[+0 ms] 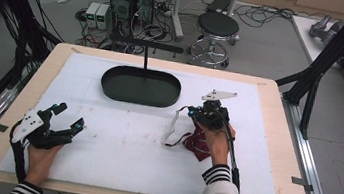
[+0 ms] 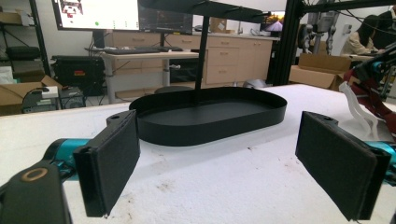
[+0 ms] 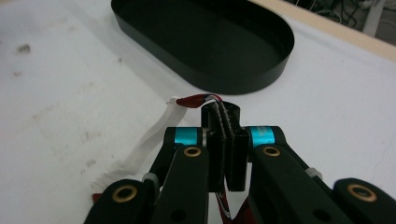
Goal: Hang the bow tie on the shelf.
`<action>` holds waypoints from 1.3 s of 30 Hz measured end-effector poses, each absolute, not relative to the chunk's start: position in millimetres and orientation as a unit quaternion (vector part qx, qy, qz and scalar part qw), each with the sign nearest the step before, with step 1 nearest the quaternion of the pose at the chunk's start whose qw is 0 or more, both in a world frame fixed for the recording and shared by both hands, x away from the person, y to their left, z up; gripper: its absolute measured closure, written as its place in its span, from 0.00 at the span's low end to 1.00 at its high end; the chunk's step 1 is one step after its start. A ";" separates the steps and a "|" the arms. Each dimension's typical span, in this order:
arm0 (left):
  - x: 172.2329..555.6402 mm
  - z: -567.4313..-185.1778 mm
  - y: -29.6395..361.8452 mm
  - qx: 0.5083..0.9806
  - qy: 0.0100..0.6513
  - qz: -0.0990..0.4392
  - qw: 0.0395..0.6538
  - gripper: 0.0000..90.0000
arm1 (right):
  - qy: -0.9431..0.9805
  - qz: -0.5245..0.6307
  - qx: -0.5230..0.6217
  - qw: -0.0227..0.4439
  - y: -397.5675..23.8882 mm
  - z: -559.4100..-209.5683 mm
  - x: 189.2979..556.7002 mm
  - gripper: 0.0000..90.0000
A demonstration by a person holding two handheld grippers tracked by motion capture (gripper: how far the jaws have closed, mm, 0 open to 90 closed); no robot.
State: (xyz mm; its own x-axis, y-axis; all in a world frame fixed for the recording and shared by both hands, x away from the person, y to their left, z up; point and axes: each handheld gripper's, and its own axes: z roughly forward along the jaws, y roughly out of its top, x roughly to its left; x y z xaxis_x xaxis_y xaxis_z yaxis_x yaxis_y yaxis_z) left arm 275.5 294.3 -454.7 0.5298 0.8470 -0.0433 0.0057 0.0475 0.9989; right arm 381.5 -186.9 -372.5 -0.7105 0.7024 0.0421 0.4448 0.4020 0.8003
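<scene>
At the lower left of the high view, the left gripper (image 1: 67, 116) rests on the white worktop (image 1: 123, 146), held by the person's left hand (image 1: 44, 153). Its two jaws are spread wide and nothing is between them; the left gripper view shows the same, with both black pads (image 2: 109, 161) far apart over the bare white surface.

Right of the middle of the high view, the right gripper (image 1: 198, 114) is held by the right hand (image 1: 217, 141). In the right gripper view its jaws are pressed together on a dark red strap (image 3: 198, 99), and the end of this strap comes out just past the jaw tips. A white ribbon (image 3: 144, 137) is joined to that end and lies on the worktop toward the lower left of that view. In the high view the red strap (image 1: 199, 143) is bunched under the hand, and the white ribbon (image 1: 172, 127) lies just to its left.

At the upper middle of the high view stands a black oval tray (image 1: 141, 86) with a thin upright post (image 1: 145, 58). It is near the right gripper, but apart from it.
</scene>
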 end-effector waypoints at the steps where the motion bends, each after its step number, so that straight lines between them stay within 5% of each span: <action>1: 275.5 -454.7 294.3 0.605 0.353 0.333 0.632 0.16 | 0.823 0.421 0.348 0.153 -186.9 -372.5 381.5 0.99; 24: 275.3 -454.8 294.3 0.605 0.352 0.333 0.633 0.16 | 0.741 0.530 0.351 0.217 -164.6 -329.2 383.9 0.99; 39: 275.5 -454.8 294.5 0.604 0.352 0.334 0.633 0.16 | 0.713 0.563 0.348 0.229 -151.1 -310.9 416.5 0.99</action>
